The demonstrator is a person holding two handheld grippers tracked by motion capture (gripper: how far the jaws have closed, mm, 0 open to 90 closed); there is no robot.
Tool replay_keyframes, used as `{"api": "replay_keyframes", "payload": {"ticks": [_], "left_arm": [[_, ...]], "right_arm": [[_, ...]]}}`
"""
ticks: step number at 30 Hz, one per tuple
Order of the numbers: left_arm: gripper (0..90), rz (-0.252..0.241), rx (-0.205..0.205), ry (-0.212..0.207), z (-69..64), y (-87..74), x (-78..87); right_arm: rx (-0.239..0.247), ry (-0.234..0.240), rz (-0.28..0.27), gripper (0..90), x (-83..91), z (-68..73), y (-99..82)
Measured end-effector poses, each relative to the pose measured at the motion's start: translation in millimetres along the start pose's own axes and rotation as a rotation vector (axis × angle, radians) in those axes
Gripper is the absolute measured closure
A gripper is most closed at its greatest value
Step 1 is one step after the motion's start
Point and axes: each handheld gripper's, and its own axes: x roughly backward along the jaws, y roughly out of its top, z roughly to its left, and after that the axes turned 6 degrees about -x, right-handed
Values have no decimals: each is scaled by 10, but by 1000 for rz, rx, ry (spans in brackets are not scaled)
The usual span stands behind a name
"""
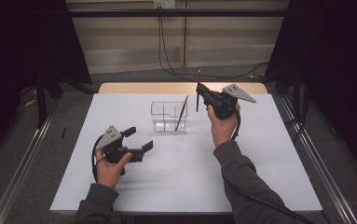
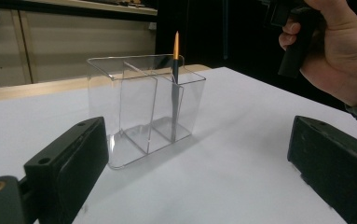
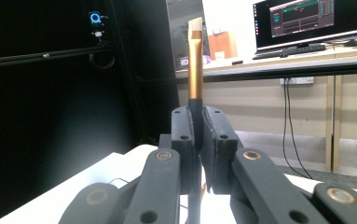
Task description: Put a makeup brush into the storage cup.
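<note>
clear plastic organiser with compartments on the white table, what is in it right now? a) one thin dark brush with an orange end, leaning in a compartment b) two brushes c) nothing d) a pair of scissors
a: the clear plastic organiser holds one thin dark brush with an orange end, leaning in a compartment; a second brush with a gold ferrule is clamped upright in the right gripper, outside the organiser.

A white counter (image 1: 269,154) stands on grey floor between dark curtains, black cables (image 1: 167,56) trailing down the pale back wall behind it. Beyond, a lit computer monitor (image 3: 306,21) sits on a desk, a wall socket (image 3: 297,80) beneath.
</note>
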Motion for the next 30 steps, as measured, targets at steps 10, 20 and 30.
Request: {"api": "replay_keyframes", "payload": {"ticks": [10, 20, 30], "left_arm": [[49, 9, -15, 3, 11, 0, 14], [49, -3, -8, -6, 6, 4, 13], [49, -5, -3, -7, -1, 6, 9]], "right_arm": [[-17, 16, 3, 844, -72, 9, -81], [-17, 30, 8, 843, -141, 55, -115], [-8, 40, 16, 843, -191, 82, -120]]}}
